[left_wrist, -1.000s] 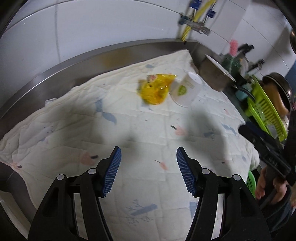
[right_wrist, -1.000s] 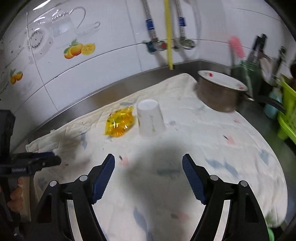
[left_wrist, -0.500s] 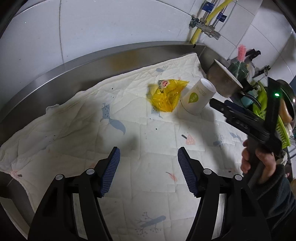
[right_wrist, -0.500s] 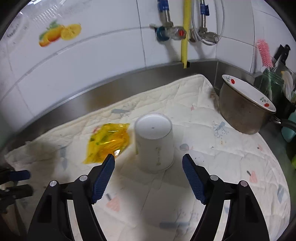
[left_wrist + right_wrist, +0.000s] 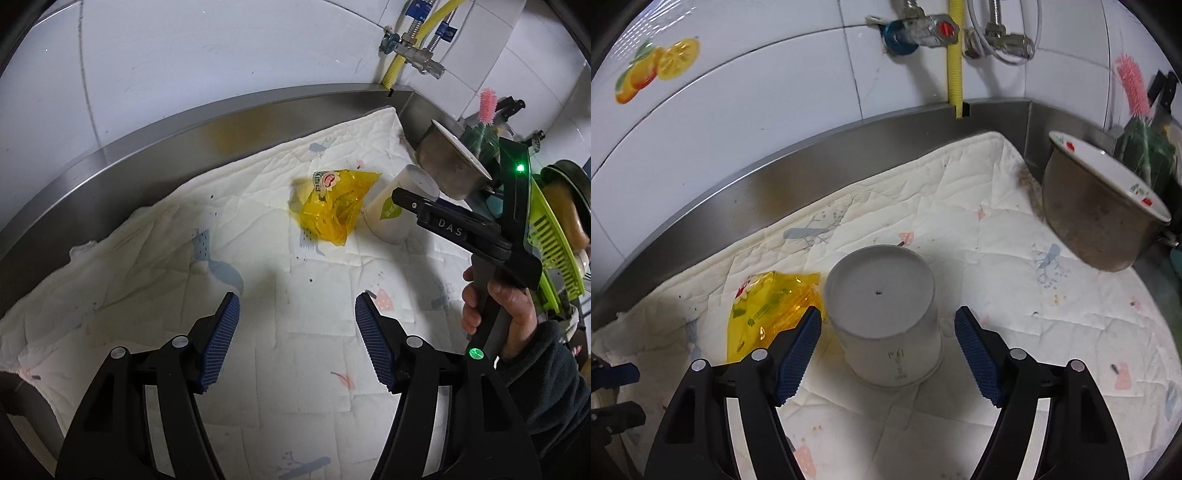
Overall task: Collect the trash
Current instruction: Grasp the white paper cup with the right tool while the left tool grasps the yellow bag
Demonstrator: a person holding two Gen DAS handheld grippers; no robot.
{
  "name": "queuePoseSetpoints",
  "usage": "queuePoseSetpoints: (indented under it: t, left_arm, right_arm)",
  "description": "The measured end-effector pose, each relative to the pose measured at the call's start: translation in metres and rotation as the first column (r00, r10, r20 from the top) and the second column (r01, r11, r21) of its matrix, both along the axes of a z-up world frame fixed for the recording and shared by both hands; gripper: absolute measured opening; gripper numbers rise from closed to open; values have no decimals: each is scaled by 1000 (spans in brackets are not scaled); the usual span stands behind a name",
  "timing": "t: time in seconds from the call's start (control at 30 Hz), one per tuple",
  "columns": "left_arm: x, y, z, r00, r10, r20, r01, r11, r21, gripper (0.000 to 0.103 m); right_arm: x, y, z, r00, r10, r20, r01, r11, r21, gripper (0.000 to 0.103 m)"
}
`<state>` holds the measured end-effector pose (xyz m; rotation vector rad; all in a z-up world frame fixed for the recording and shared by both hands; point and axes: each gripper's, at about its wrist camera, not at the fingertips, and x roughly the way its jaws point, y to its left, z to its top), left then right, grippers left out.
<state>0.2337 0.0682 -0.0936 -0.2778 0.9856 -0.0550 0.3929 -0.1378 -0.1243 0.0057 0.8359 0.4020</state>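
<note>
Right tongs (image 5: 888,334) closing around upturned paper cup (image 5: 886,314) beside yellow wrapper (image 5: 768,310).

text: "DAS" | on: right gripper (image 5: 445,225) body | other print: unreadable

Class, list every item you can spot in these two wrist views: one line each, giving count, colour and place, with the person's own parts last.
paper cup: 1, white, upside down on the cloth, between the right fingers
wrapper: 1, yellow, lying on the cloth beside the cup
quilted cloth: 1, white with pastel prints, covering the steel counter
metal bowl: 1, brown outside, white inside, tilted at the cloth's far right
brush: 1, pink, upright behind the bowl
drying rack: 1, lime green, far right
hose: 1, yellow, on the tiled wall
left gripper: 1, black with blue pads, open over bare cloth
right gripper: 1, same, closing around the cup, pads not yet touching
hand: 1, dark sleeve, holding the right gripper's handle
</note>
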Motion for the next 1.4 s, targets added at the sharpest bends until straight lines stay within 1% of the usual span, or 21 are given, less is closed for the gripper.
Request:
queuePoseSetpoints:
  t: [0.03,0.07,0.2,0.3,0.37,0.4,0.5,0.57,0.67,0.77,0.8,0.87,1.07,1.13,1.17,1.27,1.37,1.4]
  left_arm:
    - [2,0,0,1000,1,0,-1,1000,2,65]
    - [5,0,1,1000,-1,3,1,1000,0,65]
    - [16,-3,1,1000,-7,12,7,1000,11,65]
    - [28,-5,2,1000,-19,21,19,1000,10,65]
    - [37,-8,2,999,-37,29,37,999,8,68]
    - [43,-11,1,999,-39,28,38,999,22,69]
    - [59,-21,0,996,-76,36,75,997,31,70]
    - [68,-26,0,994,-103,47,102,994,33,70]
    - [84,-29,-3,992,-119,50,117,992,45,70]
    - [97,-28,-8,992,-124,37,123,992,25,71]
    - [102,-29,-10,990,-140,35,139,990,21,71]
    - [108,-33,-15,988,-148,39,146,988,52,71]
    - [123,-37,-29,986,-165,26,164,986,32,71]
    - [129,-39,-33,985,-173,23,172,985,26,71]
    - [131,-41,-35,985,-173,22,172,984,39,71]
    - [137,-43,-42,983,-185,11,184,982,45,71]
    - [141,-45,-49,982,-190,4,190,981,40,67]
    - [141,-46,-52,981,-192,1,192,981,35,59]
  right_arm:
    - [2,1,-2,1000,-5,-7,5,1000,2,60]
    - [3,1,-3,1000,-4,-13,4,1000,7,59]
    - [0,0,-4,1000,-8,-6,8,1000,17,58]
    - [-10,-1,1,1000,-6,-4,6,1000,16,58]
    - [-22,-2,9,1000,3,21,-3,1000,8,58]
    - [-29,-5,13,999,5,37,-5,1000,-1,58]
    - [-51,-16,28,997,16,75,-15,1000,-8,58]
    - [-67,-25,37,995,17,97,-17,1000,-1,58]
    - [-95,-41,49,993,11,116,-15,999,30,59]
    - [-122,-55,58,991,0,134,-6,999,51,59]
    - [-130,-59,59,991,-4,135,-4,998,61,59]
    - [-146,-67,62,990,-18,142,8,998,67,59]
    - [-186,-93,65,988,-71,140,58,994,97,59]
    - [-198,-100,64,986,-90,141,79,993,83,59]
    - [-202,-102,63,985,-95,144,86,994,71,59]
    - [-218,-109,59,984,-106,144,101,994,37,59]
    - [-234,-117,55,983,-118,139,116,993,25,59]
    - [-240,-120,54,982,-129,138,127,992,26,59]
